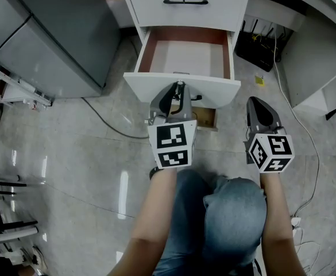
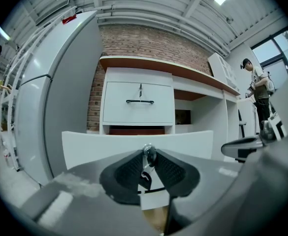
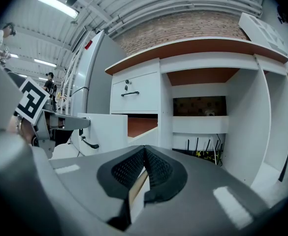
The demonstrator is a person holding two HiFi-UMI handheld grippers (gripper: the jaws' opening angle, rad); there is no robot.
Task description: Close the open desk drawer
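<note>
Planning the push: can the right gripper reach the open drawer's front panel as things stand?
Probably yes: the right gripper hangs just right of the front panel, with nothing between them.

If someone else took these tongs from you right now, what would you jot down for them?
Left gripper: tongs almost together at the front of the open drawer, its key between the tips; can't tell whether they pinch it.
Right gripper: tongs shut, empty, off to the drawer's right, not touching it.
Done: nothing; the drawer is pulled out and looks empty.
Left: push it fully in.
</note>
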